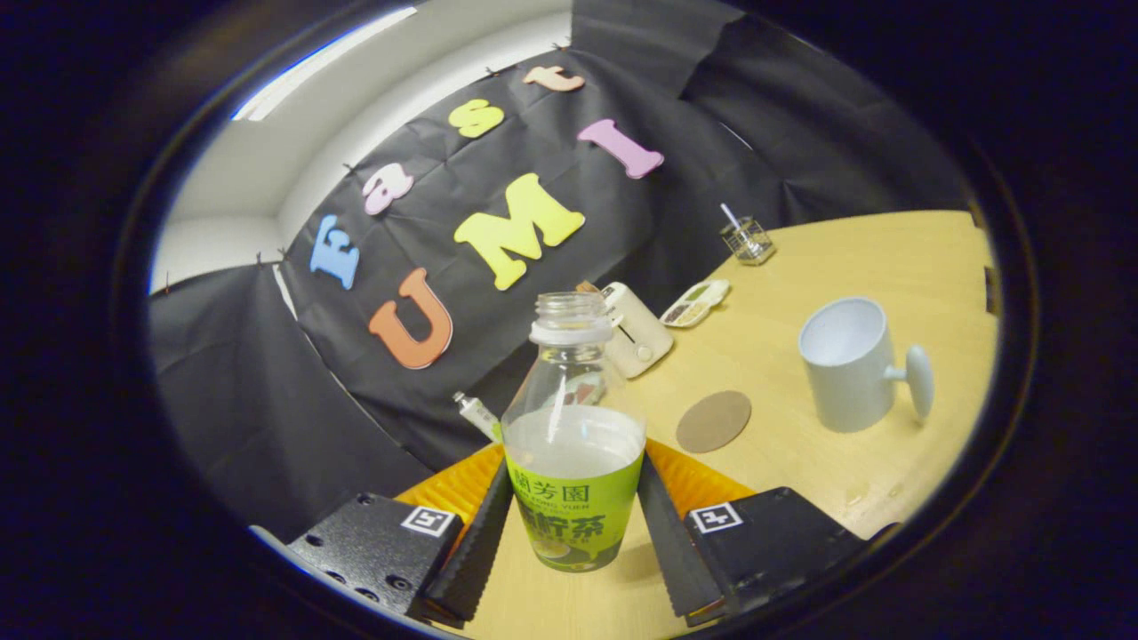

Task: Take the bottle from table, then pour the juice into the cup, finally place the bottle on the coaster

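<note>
A clear, uncapped juice bottle [573,418] with a green label is part full of pale liquid. It sits between the two fingers of my gripper [573,468], and both fingers press on its label sides, so the gripper is shut on it. The table looks slanted against the bottle and gripper. Beyond the fingers to the right lies a round brown coaster [713,420] on the wooden table [889,258]. Farther right stands a white cup [845,364], upright and empty-looking, its handle pointing away from the bottle.
A small white toaster-like box [638,336] stands behind the bottle by the wall. A little dish [695,302] and a glass jar with a straw [747,240] sit farther back. A small tube [477,415] and an orange ribbed mat [458,487] lie to the bottle's left.
</note>
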A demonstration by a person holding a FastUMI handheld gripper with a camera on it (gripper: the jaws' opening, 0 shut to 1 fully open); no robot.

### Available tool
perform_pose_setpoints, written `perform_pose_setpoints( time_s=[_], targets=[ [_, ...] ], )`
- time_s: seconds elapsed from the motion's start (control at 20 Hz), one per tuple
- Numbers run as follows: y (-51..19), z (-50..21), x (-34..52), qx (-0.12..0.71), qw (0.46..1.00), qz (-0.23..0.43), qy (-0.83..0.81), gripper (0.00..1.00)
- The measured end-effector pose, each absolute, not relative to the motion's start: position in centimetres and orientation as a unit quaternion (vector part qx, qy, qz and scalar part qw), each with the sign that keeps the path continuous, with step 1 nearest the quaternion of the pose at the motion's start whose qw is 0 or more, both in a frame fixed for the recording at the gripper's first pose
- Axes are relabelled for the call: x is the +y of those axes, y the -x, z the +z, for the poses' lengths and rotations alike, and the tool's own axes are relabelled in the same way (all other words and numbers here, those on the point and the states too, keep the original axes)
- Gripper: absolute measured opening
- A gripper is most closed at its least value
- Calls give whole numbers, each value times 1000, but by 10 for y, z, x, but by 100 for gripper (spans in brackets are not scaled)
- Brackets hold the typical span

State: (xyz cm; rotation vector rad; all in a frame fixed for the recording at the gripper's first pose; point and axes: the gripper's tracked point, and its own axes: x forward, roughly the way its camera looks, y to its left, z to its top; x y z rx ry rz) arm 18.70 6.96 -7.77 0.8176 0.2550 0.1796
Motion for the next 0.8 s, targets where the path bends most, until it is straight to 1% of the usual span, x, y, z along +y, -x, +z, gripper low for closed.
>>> perform_pose_setpoints(
  time_s=[0.25, 0.4, 0.65, 0.8],
  targets=[
    [-202, -93, 75, 148, 852, 100, -492, 81],
    [-216, -88, 76, 144, 813, 115, -553, 81],
    [-222, -81, 72, 147, 764, 126, -615, 81],
    [-221, -70, 59, 133, 722, 129, -666, 80]
  ],
)
